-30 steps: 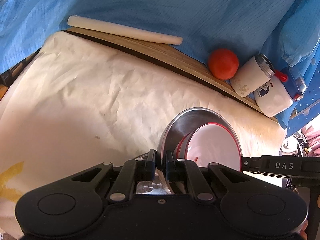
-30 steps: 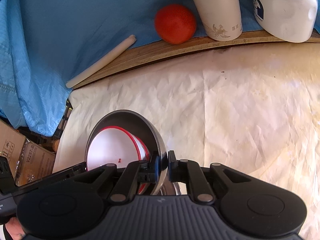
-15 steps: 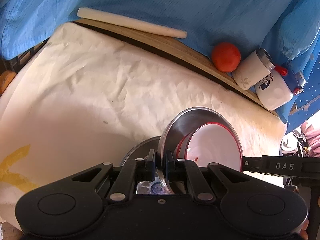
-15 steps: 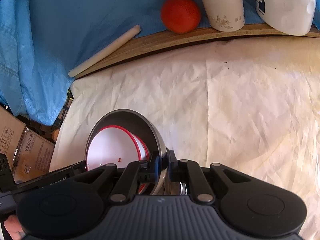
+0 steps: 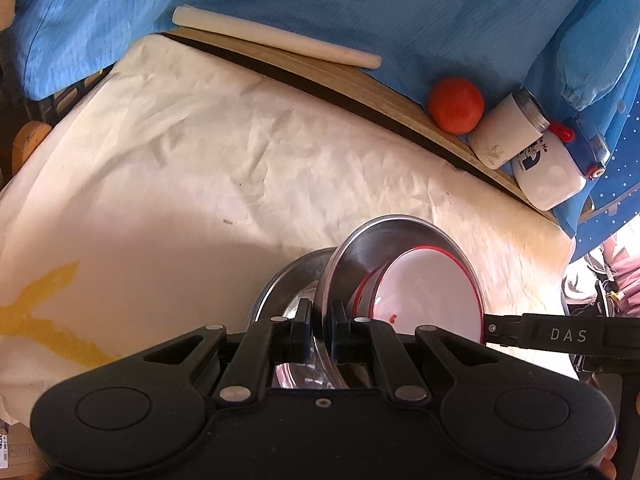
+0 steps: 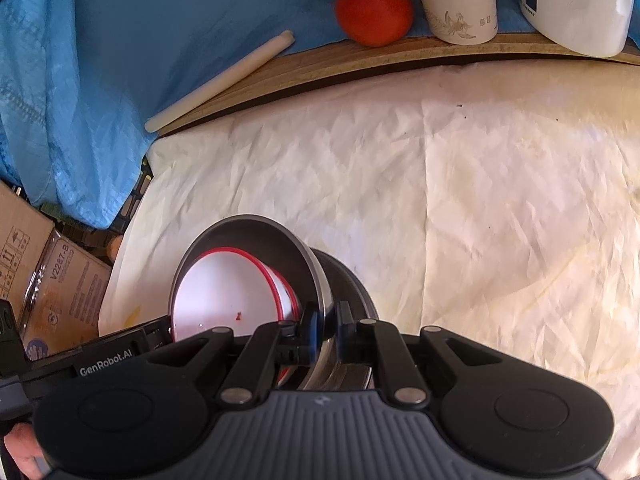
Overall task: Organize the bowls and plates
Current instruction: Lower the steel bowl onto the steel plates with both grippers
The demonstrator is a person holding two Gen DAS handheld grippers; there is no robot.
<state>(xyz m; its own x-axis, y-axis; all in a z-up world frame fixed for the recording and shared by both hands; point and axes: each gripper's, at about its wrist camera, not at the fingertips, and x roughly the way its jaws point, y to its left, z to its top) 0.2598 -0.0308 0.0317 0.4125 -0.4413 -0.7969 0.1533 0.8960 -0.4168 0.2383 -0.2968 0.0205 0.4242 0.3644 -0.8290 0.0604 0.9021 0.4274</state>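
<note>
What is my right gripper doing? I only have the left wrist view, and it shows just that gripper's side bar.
Observer: The right gripper is shut on the rim of the steel bowl, which is tilted with the red-rimmed white bowl nested inside it.
Operator: Anything off the table on that side that I can't see?
Observer: Cardboard boxes, one printed V2287-B, sit past the table edge, below the hanging blue cloth.
</note>
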